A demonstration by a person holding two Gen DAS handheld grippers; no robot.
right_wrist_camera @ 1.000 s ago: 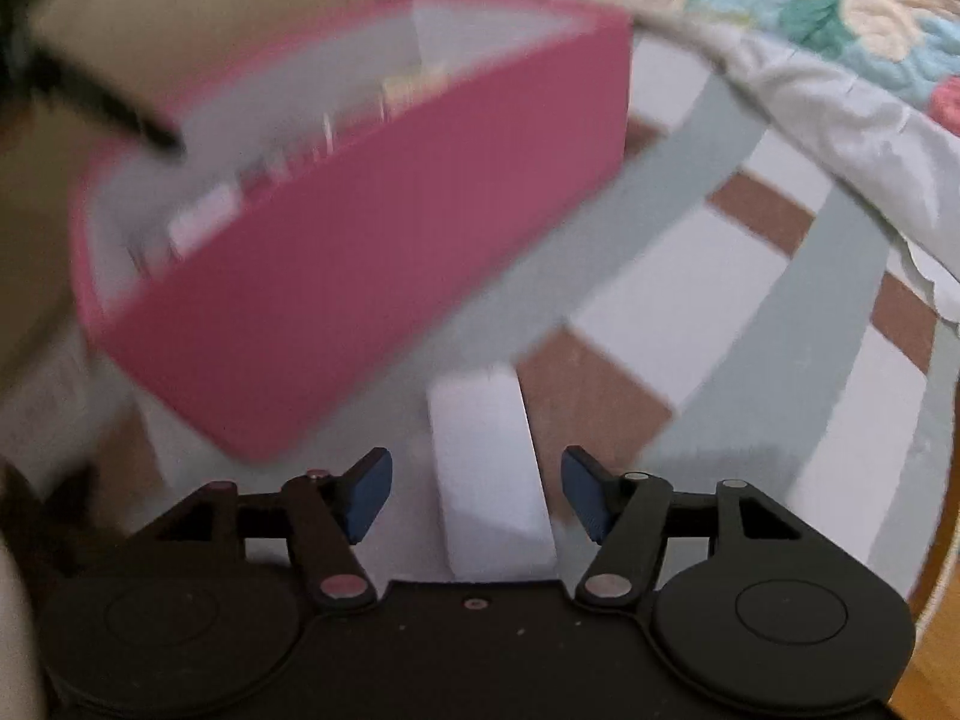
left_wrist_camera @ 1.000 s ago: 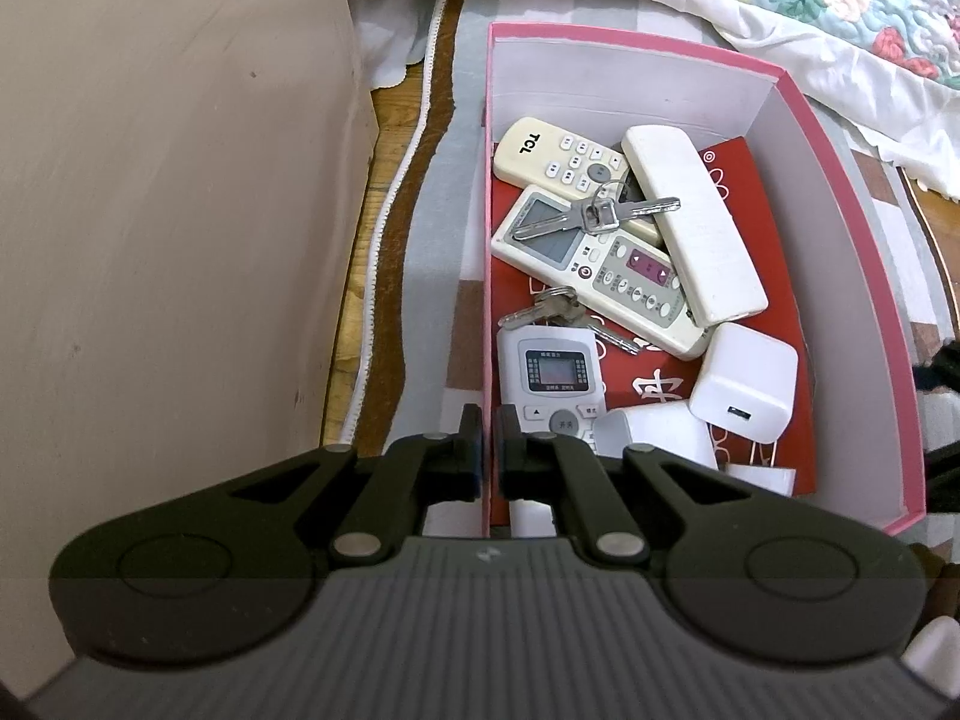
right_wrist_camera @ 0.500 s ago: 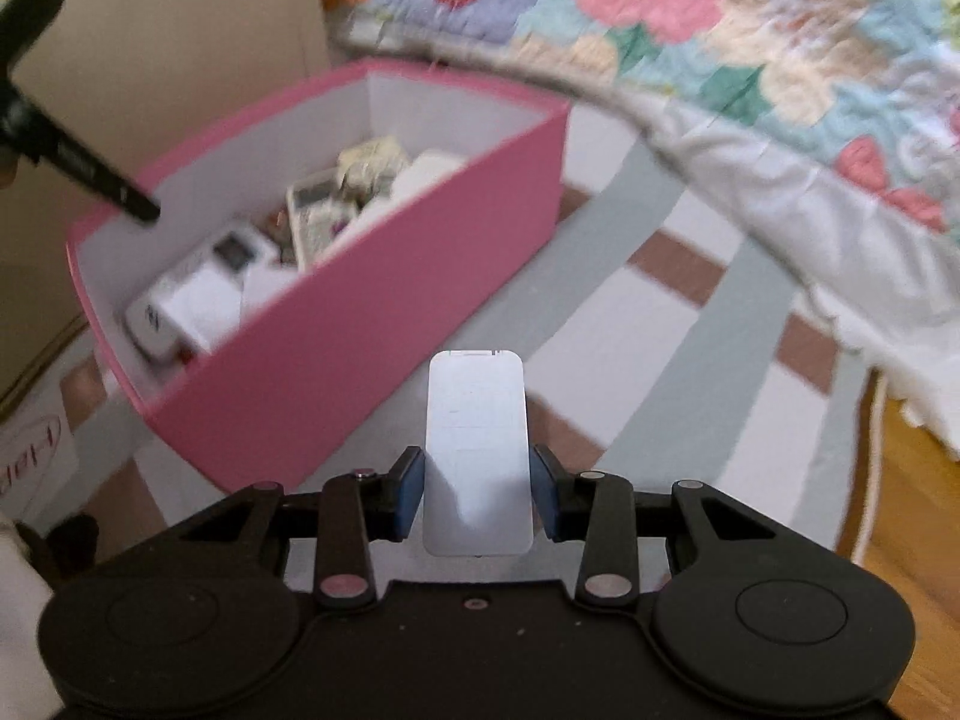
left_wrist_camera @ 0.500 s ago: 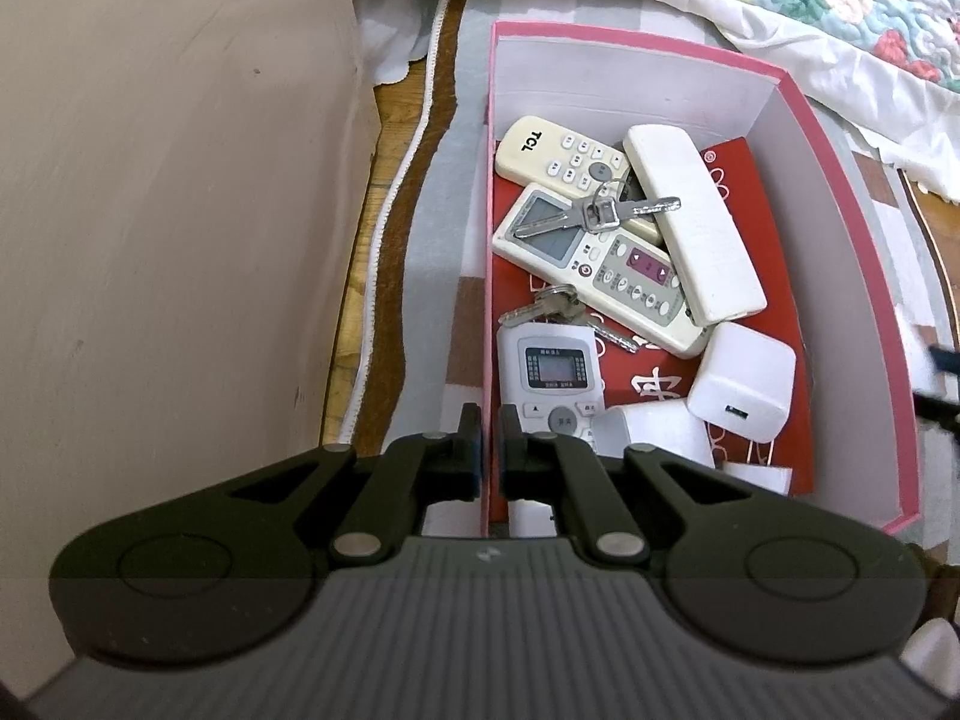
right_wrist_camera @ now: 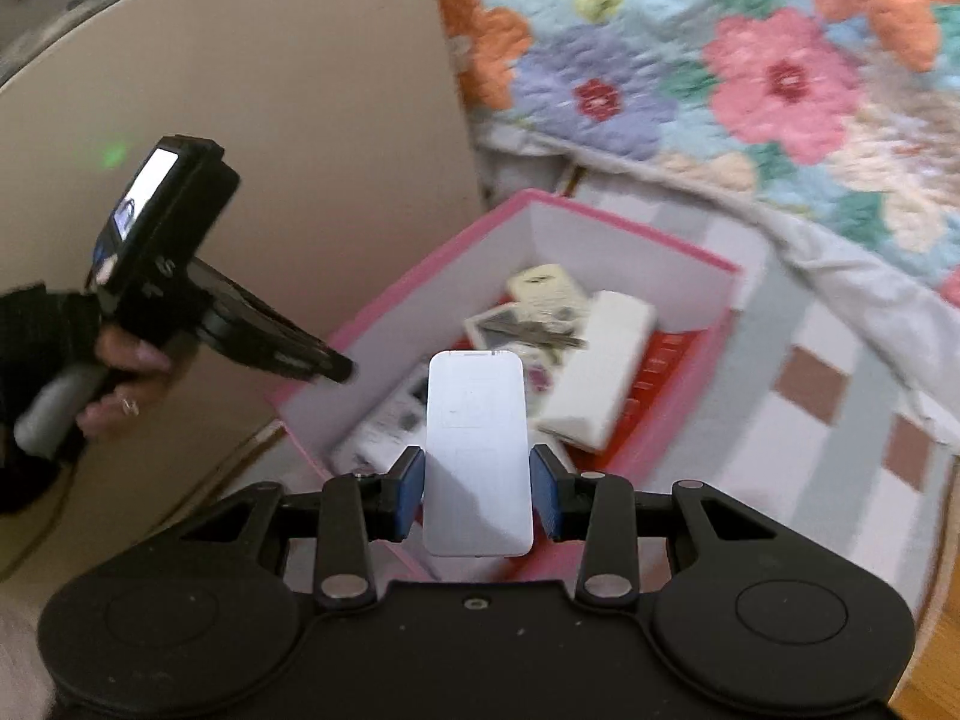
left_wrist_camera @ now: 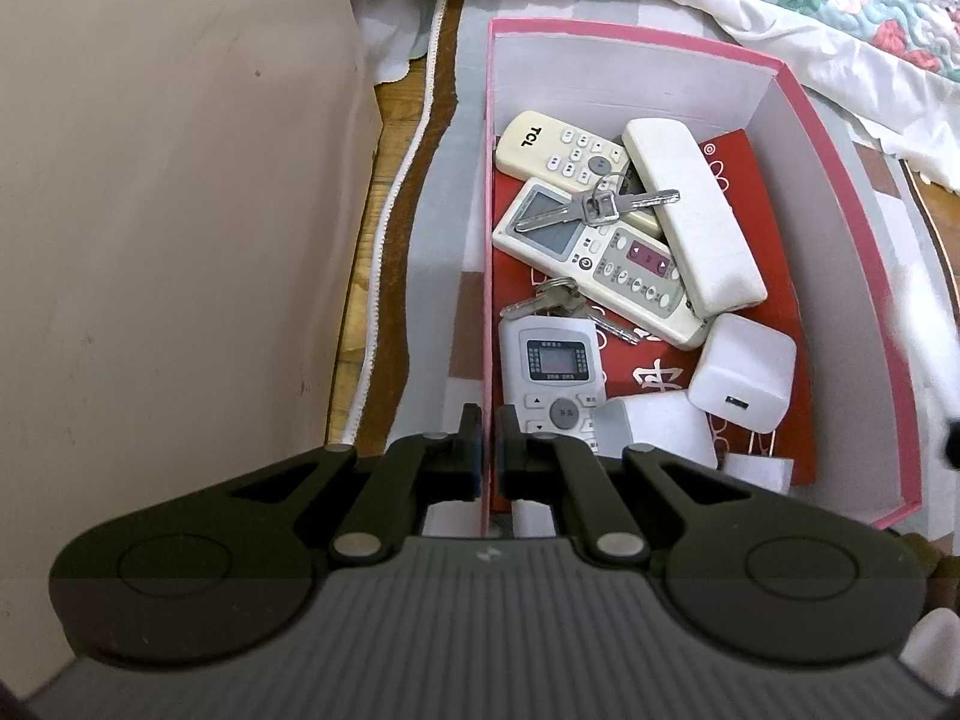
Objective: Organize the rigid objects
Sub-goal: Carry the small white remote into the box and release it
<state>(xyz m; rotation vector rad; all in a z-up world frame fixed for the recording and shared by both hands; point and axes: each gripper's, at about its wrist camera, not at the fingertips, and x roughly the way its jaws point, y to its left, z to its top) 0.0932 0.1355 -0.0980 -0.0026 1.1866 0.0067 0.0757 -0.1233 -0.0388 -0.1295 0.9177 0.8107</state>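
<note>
A pink box (left_wrist_camera: 852, 192) stands on a striped mat and holds several remotes, two key bunches (left_wrist_camera: 594, 207) and white chargers (left_wrist_camera: 744, 375). My left gripper (left_wrist_camera: 489, 456) is shut on the box's left wall at its near corner. My right gripper (right_wrist_camera: 478, 495) is shut on a flat white remote (right_wrist_camera: 477, 450), held in the air above the near side of the pink box (right_wrist_camera: 630, 234). The left gripper's body (right_wrist_camera: 180, 276) and the hand on it show at the left of the right wrist view.
A beige wall or cabinet face (left_wrist_camera: 168, 210) runs close along the box's left. A flowered quilt (right_wrist_camera: 750, 60) with a white sheet edge hangs beyond the box. Wood floor (left_wrist_camera: 360, 252) shows beside the mat.
My right gripper closed on the white remote that lay on the mat beside the box, lifted it and carried it over the box. My left gripper kept hold of the box wall.
</note>
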